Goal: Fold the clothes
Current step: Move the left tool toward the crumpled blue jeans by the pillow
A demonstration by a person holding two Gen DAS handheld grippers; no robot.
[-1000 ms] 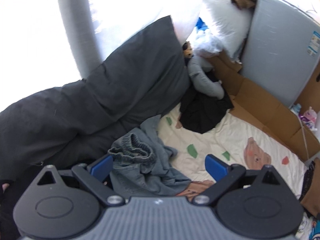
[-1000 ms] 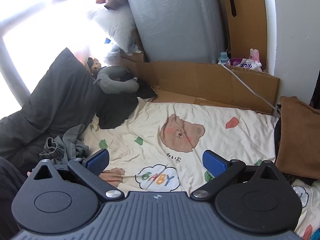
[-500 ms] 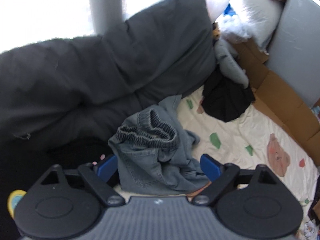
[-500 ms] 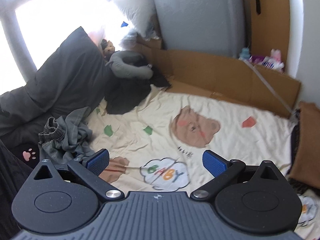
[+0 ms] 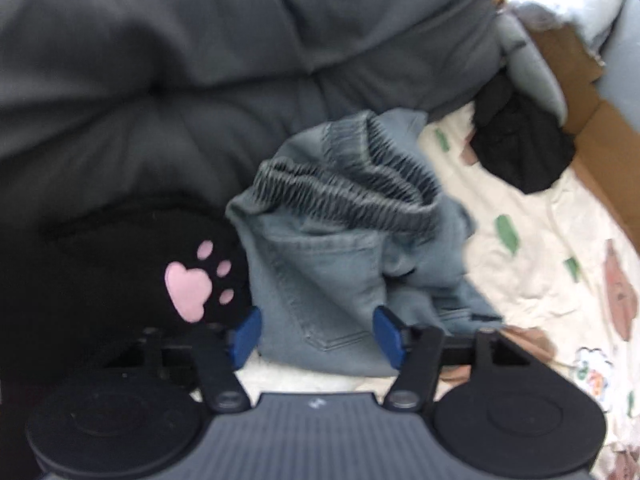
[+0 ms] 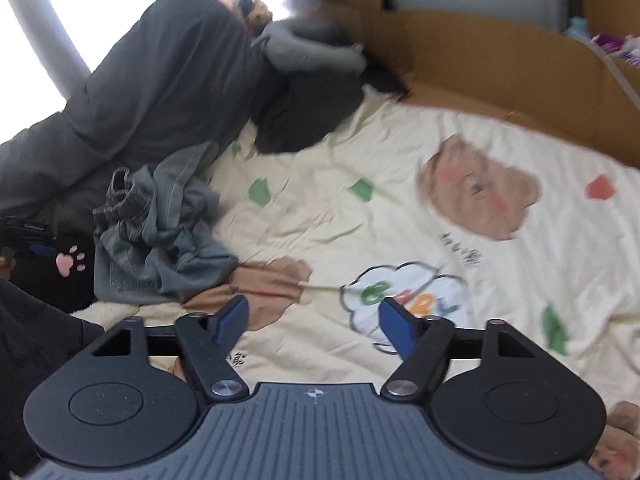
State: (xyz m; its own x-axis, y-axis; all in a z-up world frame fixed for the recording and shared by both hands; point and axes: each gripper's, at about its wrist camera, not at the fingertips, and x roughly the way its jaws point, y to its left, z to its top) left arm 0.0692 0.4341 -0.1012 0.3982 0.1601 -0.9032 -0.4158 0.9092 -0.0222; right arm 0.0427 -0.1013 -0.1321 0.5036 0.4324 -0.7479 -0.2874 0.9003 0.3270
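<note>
A crumpled pair of light blue jeans [image 5: 340,248] with an elastic waistband lies on the cream cartoon sheet [image 5: 540,248]. My left gripper [image 5: 316,334] is open, its blue pads either side of the jeans' near edge, just above it. In the right wrist view the jeans [image 6: 160,236] lie at the left. My right gripper [image 6: 314,326] is open and empty over the sheet [image 6: 440,220], to the right of the jeans.
A dark grey duvet [image 5: 240,60] lies behind the jeans. A black cushion with a pink paw print [image 5: 192,286] lies to their left. A black garment [image 5: 520,148] and cardboard [image 6: 500,64] are farther back.
My left gripper has moved down and closer to the jeans, and its fingers have narrowed a little. My right gripper has swung left and lower over the sheet.
</note>
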